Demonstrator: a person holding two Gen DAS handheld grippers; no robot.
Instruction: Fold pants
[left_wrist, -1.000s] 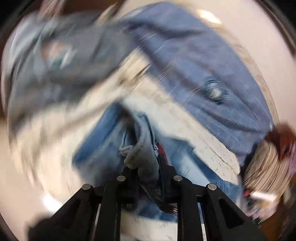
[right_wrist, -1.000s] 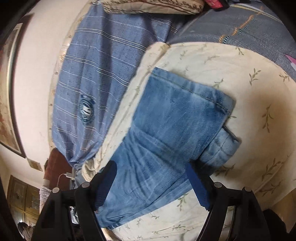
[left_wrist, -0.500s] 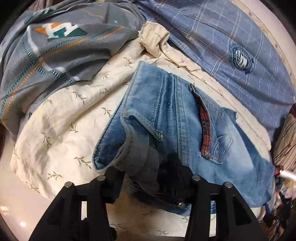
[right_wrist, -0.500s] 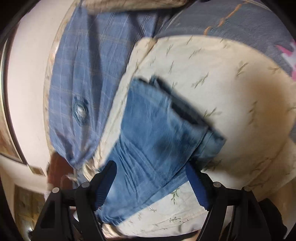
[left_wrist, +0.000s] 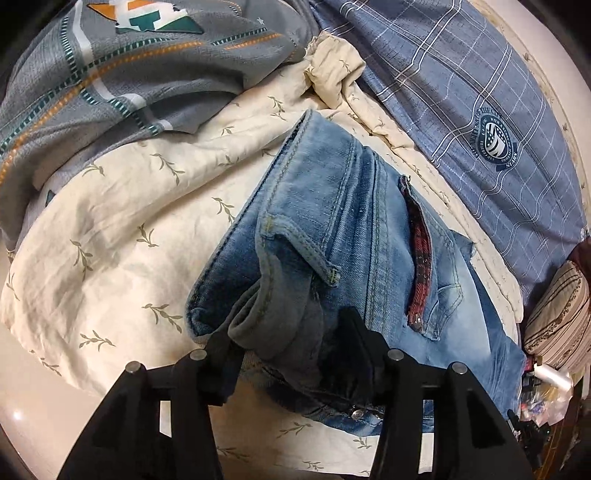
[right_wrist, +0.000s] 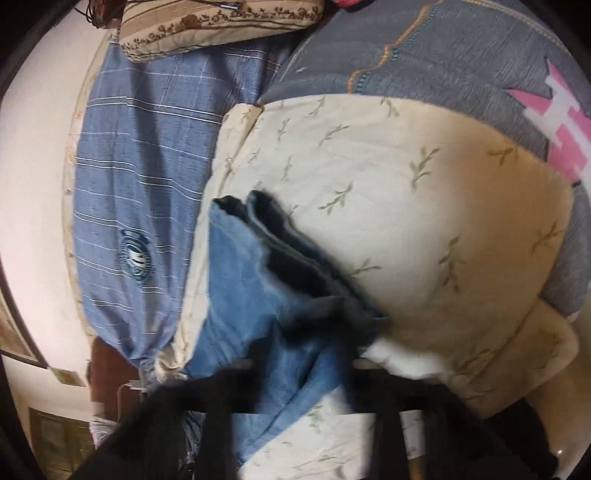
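Left wrist view: one pair of jeans lying partly folded, centre of frame, on the cream leaf-print quilt of a bed, waistband end bunched between the left gripper, jaws apart and not pressing. Right wrist view, blurred: right gripper at lower centre, jaws closing with the denim leg end between them, grip not yet certain. Judging by this, mid-fold; next calls for a secured pinch and carrying that end over; two grippers, one striped cushion.
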